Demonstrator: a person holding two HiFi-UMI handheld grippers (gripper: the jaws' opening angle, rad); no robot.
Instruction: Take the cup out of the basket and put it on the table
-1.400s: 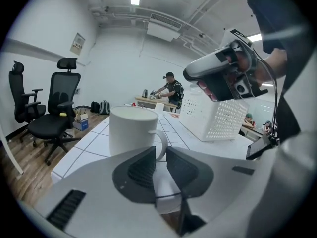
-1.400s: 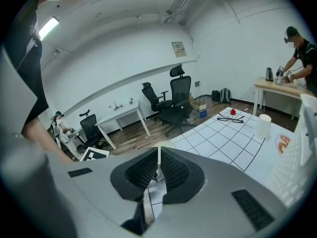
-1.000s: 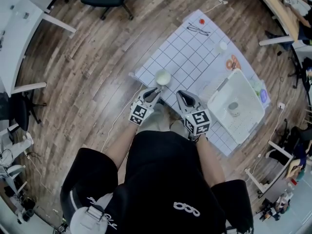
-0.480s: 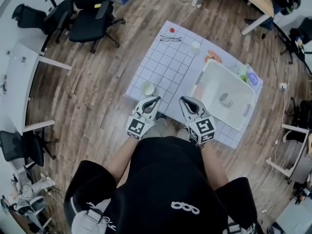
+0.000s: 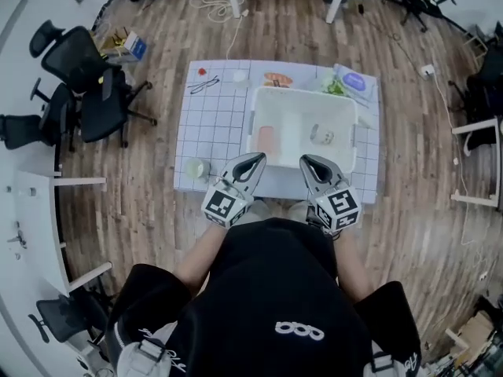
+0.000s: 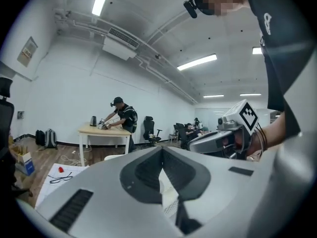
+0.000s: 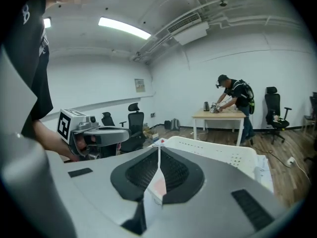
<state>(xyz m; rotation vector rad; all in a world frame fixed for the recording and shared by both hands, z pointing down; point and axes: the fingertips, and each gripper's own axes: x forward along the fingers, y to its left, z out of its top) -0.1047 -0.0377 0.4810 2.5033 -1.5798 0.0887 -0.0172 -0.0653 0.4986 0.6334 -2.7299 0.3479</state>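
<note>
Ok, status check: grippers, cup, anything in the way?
Left gripper, right gripper shut, empty. Cup on table, outside basket. Nothing in the way.

No readable text; white loop logo [image 5: 299, 331] on black shirt [image 5: 259, 281].

the left gripper [image 5: 255, 158] has drawn off from the small pale green cup [image 5: 195, 168]: a second ago its tips sat just short of the cup with the jaws apart, and now the jaws meet on nothing. the cup stands alone to its left on the white gridded mat [image 5: 216, 124]. the left gripper and the right gripper [image 5: 308, 161] now show against the near wall of the white plastic basket [image 5: 302, 91]. the mat, slanted before, lies square in the head view.
</note>
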